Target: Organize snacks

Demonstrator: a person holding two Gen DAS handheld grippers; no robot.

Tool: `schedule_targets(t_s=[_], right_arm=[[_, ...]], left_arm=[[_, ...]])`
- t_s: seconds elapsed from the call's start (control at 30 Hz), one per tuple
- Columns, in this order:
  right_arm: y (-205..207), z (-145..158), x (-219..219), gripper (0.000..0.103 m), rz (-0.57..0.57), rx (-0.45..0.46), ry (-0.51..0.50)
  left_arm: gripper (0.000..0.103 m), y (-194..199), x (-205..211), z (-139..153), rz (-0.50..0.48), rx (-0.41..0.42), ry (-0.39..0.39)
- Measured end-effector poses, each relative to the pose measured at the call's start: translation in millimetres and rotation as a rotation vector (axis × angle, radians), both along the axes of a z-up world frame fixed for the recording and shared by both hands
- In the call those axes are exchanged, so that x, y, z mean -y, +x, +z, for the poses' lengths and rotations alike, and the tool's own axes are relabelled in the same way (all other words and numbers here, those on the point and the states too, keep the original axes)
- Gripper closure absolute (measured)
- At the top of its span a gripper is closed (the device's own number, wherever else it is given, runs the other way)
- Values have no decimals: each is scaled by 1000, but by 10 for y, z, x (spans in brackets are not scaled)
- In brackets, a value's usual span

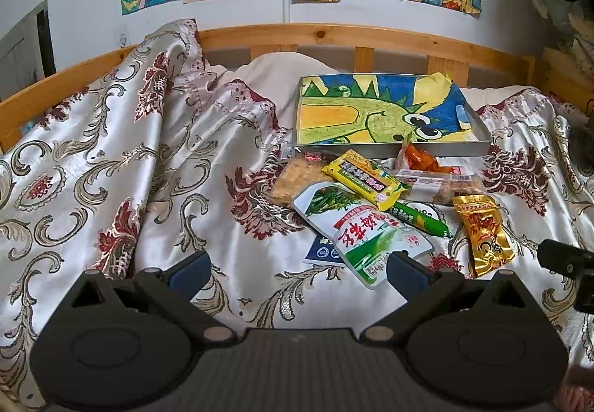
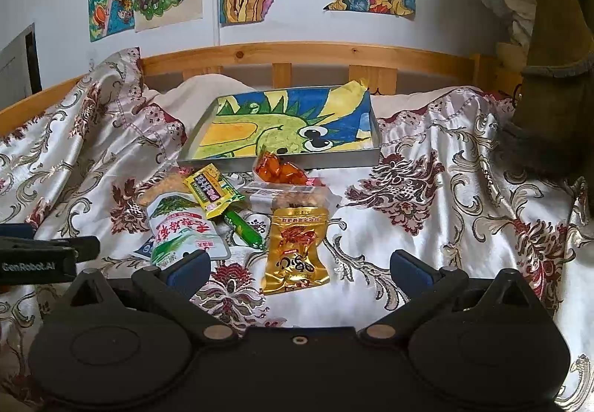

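We hold both grippers low over the bed cover [image 1: 122, 159], and both are released: the left gripper [image 1: 299, 269] and the right gripper [image 2: 300, 269] each have their jaws wide apart with nothing between them.

The snacks lie in a loose pile ahead of us. In front of the left gripper, slightly to its right, lies the green and white pouch [image 1: 365, 230], which rests partly on a dark blue packet [image 1: 322, 253]. Beyond it the yellow packet [image 1: 365, 179] leans across a green stick [image 1: 419, 217], and a clear packet of pale crumbs [image 1: 291, 179] lies further to the left. The gold packet [image 2: 297, 252] sits directly ahead of the right gripper, between its open jaws in that view, so we judge it the easiest first pick for this side. Behind it are a clear box of nuts [image 2: 287, 198] and a bag of orange pieces [image 2: 278, 168].

The tray [image 1: 393, 148] stands beyond the whole pile, touching or nearly touching the furthest snacks. A coloured drawing lines its floor and nothing else is in it, so probably it is the place where the snacks must go.

The pouches carry printed Chinese characters, red on the green pouch, but we cannot read them surely. On the body of the left gripper, seen from the right camera, we read "GenRobot.AI".
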State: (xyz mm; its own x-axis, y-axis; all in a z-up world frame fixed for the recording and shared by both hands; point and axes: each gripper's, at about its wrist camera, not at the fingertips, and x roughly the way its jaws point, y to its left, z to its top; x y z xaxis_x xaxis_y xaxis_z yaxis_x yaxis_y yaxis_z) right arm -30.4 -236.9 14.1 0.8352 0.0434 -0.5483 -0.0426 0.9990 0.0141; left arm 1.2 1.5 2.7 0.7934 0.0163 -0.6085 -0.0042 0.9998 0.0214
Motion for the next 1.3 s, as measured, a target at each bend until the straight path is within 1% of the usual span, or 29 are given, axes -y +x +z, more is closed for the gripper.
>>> schedule_targets(t_s=[0.17, 0.3, 0.37, 0.43, 0.53, 0.67, 0.77, 0.83, 0.93, 1.07, 1.13, 1.3], right_arm=[[60, 55, -29, 1, -35, 14, -36], [152, 113, -99, 1, -45, 49, -99], [210, 141, -142, 1, -28, 68, -127], [276, 164, -211, 1, 12, 85, -136], [382, 184, -326, 1, 72, 94, -136], [554, 132, -436, 1, 110, 82, -161], [680, 22, -403, 1, 92, 40, -143], [752, -87, -347, 1, 74, 6, -130], [820, -223, -278, 1, 55, -15, -115], [902, -354, -235, 1, 47, -42, -120], [937, -397, -213, 1, 56, -58, -122], [1021, -492, -162, 1, 53, -120, -104]], left_arm=[[0, 116, -44, 96, -5, -45, -20], [0, 296, -114, 241, -20, -70, -28], [0, 382, -164, 320, -34, -60, -32], [0, 466, -201, 380, -54, -39, -16], [0, 586, -232, 382, -67, -38, 0], [0, 768, -311, 274, -60, -65, -68], [0, 891, -370, 123, -43, -78, -136], [0, 970, -378, 18, -28, -88, -166], [0, 1082, -331, -118, -27, -111, -202], [0, 1233, -163, -255, -52, -139, -206], [0, 1313, -64, -323, -63, -165, -202], [1, 1423, 174, -462, -100, -211, -168]])
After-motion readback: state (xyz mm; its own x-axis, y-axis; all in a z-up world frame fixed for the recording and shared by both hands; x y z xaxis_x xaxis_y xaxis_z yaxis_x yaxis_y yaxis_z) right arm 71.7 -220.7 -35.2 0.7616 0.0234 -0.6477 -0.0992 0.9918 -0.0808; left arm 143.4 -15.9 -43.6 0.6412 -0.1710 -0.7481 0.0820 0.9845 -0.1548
